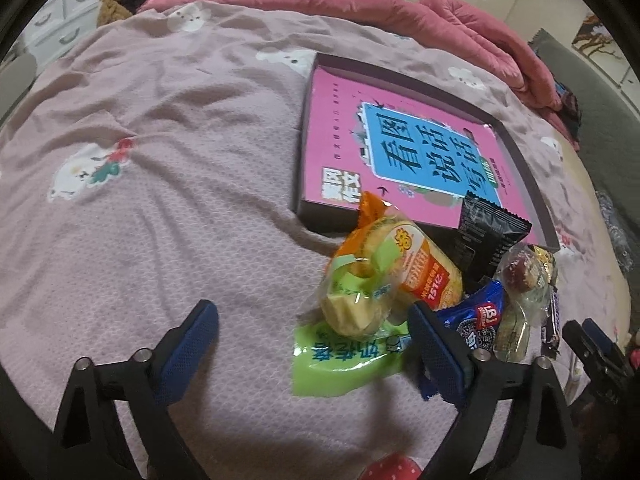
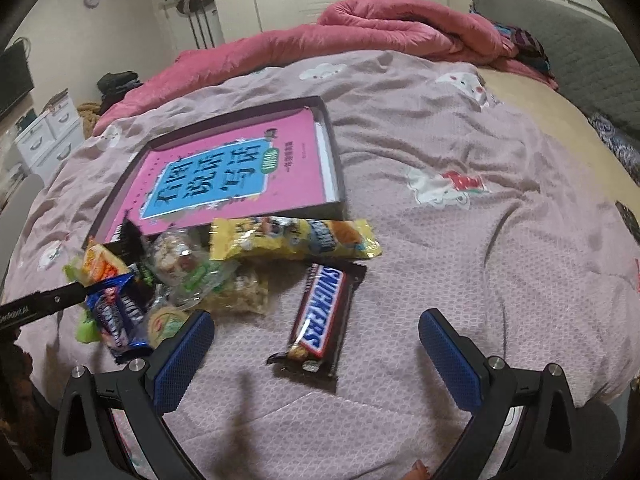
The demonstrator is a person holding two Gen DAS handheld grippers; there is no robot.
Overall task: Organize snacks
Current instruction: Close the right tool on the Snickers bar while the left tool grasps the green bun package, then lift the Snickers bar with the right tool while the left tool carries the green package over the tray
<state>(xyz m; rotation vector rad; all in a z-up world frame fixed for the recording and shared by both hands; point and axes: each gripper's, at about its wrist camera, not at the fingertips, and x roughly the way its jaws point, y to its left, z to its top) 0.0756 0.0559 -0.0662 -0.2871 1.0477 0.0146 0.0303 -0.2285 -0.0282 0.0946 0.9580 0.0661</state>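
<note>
A heap of snack packets lies on the bed in front of a shallow dark box [image 1: 305,128] that holds a pink book [image 1: 340,120]. My left gripper [image 1: 312,320] is open over the heap's left end. A yellow and orange packet [image 1: 384,276] and a pale green packet [image 1: 340,364] lie between its fingers, untouched; a blue packet [image 1: 480,316] sits by the right finger. My right gripper [image 2: 316,324] is open, and a Snickers bar [image 2: 322,312] lies flat between its fingers. A long yellow packet [image 2: 292,240] rests against the box [image 2: 338,172].
The bed has a mauve sheet [image 1: 180,200] with cartoon prints and a rolled pink quilt [image 2: 400,24] at the far side. A black packet [image 1: 488,232] leans on the box edge. White drawers [image 2: 48,132] stand beyond the bed's left side, and a grey headboard [image 2: 560,40] is on the right.
</note>
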